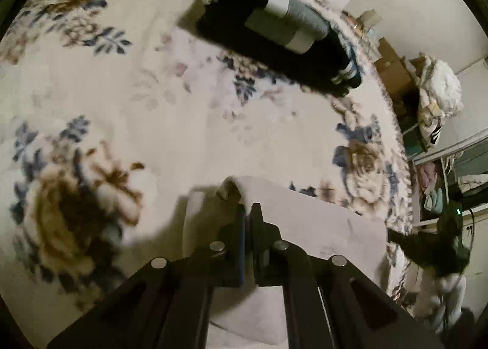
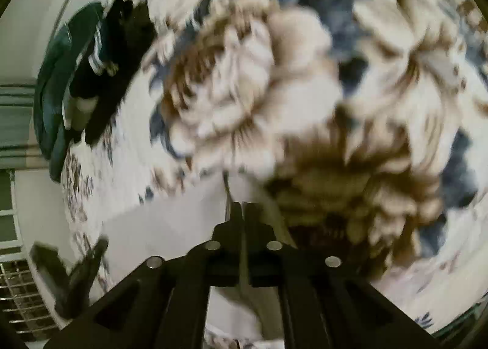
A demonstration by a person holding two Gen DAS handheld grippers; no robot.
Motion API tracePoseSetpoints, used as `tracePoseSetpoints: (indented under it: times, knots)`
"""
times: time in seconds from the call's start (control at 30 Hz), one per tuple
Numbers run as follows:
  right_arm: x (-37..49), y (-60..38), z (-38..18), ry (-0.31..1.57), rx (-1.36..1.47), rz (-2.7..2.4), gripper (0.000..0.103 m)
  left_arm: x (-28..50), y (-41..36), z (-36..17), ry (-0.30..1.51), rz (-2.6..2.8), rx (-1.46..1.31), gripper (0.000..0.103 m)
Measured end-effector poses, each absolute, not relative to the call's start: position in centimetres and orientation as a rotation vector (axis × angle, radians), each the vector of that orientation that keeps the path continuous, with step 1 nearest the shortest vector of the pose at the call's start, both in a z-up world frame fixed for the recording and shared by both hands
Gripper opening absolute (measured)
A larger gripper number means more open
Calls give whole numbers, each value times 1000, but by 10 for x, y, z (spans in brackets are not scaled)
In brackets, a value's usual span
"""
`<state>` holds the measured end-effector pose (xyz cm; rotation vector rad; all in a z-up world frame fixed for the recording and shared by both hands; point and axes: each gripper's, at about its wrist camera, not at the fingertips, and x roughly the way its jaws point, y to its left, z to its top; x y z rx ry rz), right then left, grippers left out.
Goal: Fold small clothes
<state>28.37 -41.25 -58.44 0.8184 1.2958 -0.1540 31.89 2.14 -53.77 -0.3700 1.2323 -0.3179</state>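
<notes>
I hold the cloth (image 1: 305,221) pinched in both claws (image 1: 250,210) (image 2: 243,208); uneven pull risks slipping an edge.

Pale off-white garment (image 1: 320,227), soft plain fabric, lying on floral blanket (image 1: 152,105), one edge lifted into a small hump at the pinch point. Same cloth (image 2: 170,236) in right wrist view, blurred. Folded dark clothes (image 1: 274,41) with grey and white bands, stacked well apart near far blanket edge.
</notes>
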Motion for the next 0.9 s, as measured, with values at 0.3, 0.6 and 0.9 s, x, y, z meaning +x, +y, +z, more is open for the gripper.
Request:
tracePoseSetpoints:
  times: [0.3,0.6,0.9]
  knots:
    - [274,-426,-575,1367,835,-119,18,291,59,-581,1400,-299,-659,26]
    - [212,-395,-603,1499,964,-67,57,272,34,-582,1423,-282,-551,14]
    - [207,-397,-562,1355,872,-180,7,247,44,-539,1335,-274,-621,8]
